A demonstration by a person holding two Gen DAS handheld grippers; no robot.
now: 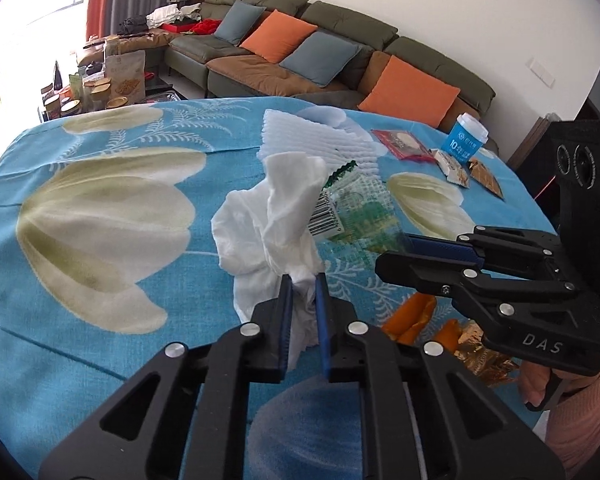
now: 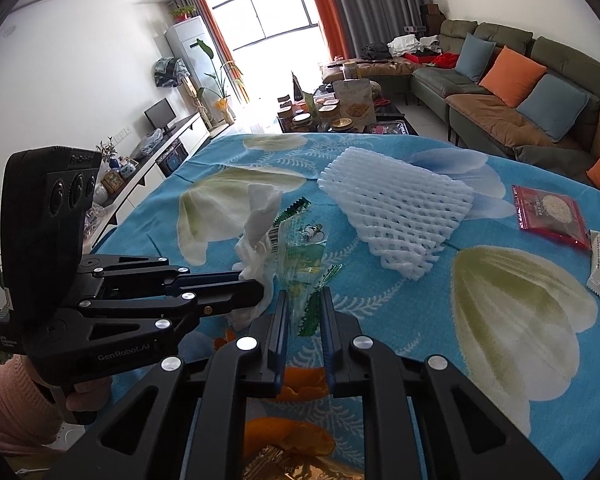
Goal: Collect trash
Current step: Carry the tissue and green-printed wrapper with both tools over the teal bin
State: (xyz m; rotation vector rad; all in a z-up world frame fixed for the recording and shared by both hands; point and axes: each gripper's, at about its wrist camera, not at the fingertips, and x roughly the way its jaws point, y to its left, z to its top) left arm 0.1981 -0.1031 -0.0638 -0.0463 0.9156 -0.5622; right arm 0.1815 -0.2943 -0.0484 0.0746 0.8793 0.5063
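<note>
Left tool (image 1: 302,280): clamped on the crumpled white tissue (image 1: 268,216), mid-desk.
Right tool (image 2: 304,294): pinched on the clear green wrapper (image 2: 300,256), just beside the tissue.
Near edge: orange peel (image 2: 290,440) and gold foil (image 1: 484,356), uncollected.
Middle: white foam net (image 2: 396,216) lying loose.
Far right corner: red packet (image 1: 400,144), snack packets (image 1: 454,170), paper cup (image 1: 466,138).
Progress: judged early; no bin in view.

Surface (image 2: 520,380) draped in blue cloth printed with pale flowers. On it: white foam mesh sleeve (image 2: 400,216), red snack packet (image 2: 550,216), blue-and-white paper cup (image 1: 465,139), orange peel pieces (image 1: 414,318), gold foil wrapper (image 1: 486,354).
</note>
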